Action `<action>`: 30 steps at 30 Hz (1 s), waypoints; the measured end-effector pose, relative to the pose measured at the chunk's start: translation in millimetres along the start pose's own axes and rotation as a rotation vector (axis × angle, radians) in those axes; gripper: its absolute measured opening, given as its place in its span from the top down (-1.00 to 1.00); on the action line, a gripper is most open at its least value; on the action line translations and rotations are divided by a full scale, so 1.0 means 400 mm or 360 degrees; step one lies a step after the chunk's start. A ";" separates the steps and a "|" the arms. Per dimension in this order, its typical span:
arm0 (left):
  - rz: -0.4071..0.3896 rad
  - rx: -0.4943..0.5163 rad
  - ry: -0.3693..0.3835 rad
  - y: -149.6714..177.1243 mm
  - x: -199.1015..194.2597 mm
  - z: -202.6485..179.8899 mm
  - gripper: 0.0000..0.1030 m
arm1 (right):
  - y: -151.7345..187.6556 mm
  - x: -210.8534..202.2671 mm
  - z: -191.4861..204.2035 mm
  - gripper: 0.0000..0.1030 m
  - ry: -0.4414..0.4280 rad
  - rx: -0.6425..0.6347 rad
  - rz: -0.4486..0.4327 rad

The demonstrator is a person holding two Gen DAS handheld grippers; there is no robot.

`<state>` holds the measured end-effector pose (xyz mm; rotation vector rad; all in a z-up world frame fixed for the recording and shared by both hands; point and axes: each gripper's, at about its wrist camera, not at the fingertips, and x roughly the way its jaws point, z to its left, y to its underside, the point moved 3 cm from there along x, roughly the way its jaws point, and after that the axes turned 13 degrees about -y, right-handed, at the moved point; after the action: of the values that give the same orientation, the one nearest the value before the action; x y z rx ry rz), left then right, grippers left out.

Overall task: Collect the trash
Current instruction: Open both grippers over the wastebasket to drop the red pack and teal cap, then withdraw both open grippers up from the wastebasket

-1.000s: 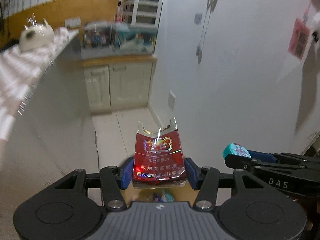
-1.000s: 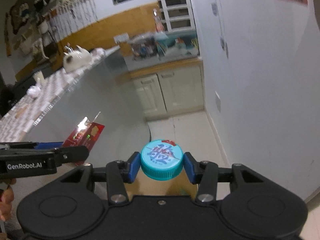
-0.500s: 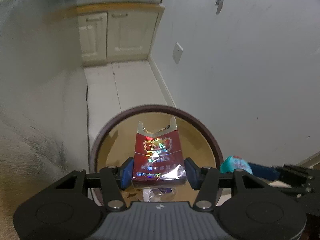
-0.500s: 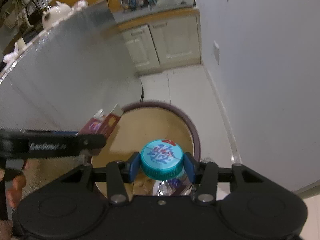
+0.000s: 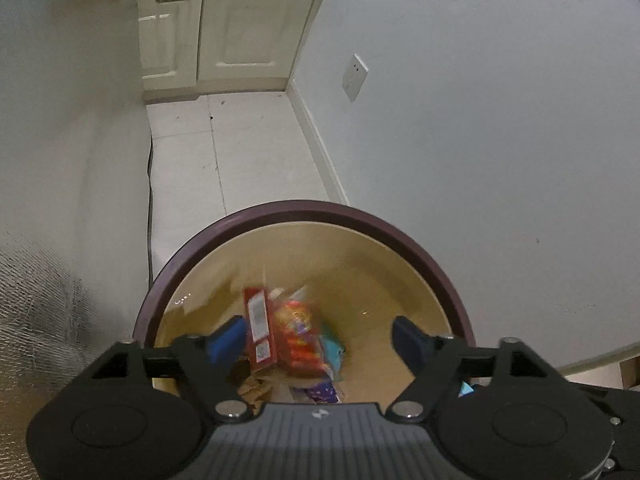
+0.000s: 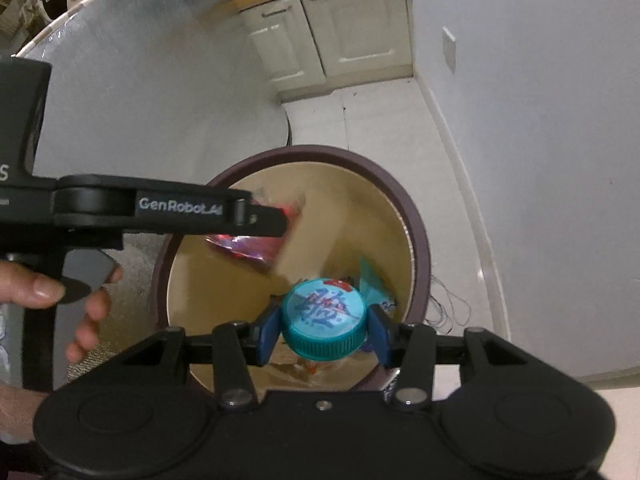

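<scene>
A round trash bin (image 5: 304,211) with a dark purple rim and tan inside stands on the floor below both grippers; it also shows in the right wrist view (image 6: 420,240). My left gripper (image 5: 320,334) is open over the bin. The red cigarette pack (image 5: 260,332) is loose and blurred inside the bin, among other wrappers; it shows in the right wrist view (image 6: 248,248) under the left gripper's arm (image 6: 160,210). My right gripper (image 6: 324,330) is shut on a teal bottle cap (image 6: 324,316) above the bin's near side.
A white wall (image 5: 480,140) with a socket plate (image 5: 355,77) runs along the right. A grey counter side (image 5: 60,160) stands on the left. Cream cabinets (image 5: 224,36) close the far end of the tiled floor (image 5: 224,168).
My left gripper has opened and let go of the red cigarette pack, which is dropping into the bin. Both grippers have tipped down over the bin. The right still holds the cap.
</scene>
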<state>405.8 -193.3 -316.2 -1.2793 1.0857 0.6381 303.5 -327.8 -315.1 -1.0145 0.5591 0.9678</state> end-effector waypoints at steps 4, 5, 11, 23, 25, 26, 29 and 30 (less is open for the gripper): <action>-0.0002 0.0006 -0.0033 0.004 0.010 0.013 -0.72 | -0.010 0.030 -0.002 0.07 -0.0030 0.0011 0.0043; -0.0006 0.0003 -0.0045 0.006 0.008 0.016 -0.75 | -0.012 0.039 -0.002 0.07 -0.0042 0.0012 0.0059; -0.0026 -0.0016 -0.0100 0.013 -0.005 0.036 -0.88 | -0.018 0.086 0.013 -0.07 -0.0060 -0.0042 0.0166; 0.0009 -0.0007 -0.0212 0.041 -0.026 0.062 -0.98 | 0.004 0.070 0.032 -0.34 0.0005 -0.0094 0.0244; 0.0023 -0.0006 -0.0227 0.051 -0.027 0.067 -0.99 | 0.008 0.066 0.036 -0.35 0.0009 -0.0098 0.0244; 0.0028 -0.0005 -0.0234 0.056 -0.028 0.067 -0.99 | 0.009 0.064 0.041 -0.35 0.0009 -0.0100 0.0243; 0.0047 0.0003 -0.0248 0.071 -0.032 0.072 -1.00 | 0.006 0.066 0.041 -0.36 0.0008 -0.0106 0.0240; 0.0052 0.0004 -0.0251 0.074 -0.033 0.074 -1.00 | 0.006 0.065 0.044 -0.36 0.0007 -0.0109 0.0240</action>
<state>382.8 -155.7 -319.1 -1.1903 0.9788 0.7496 313.3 -301.1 -328.4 -1.0470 0.6161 1.1244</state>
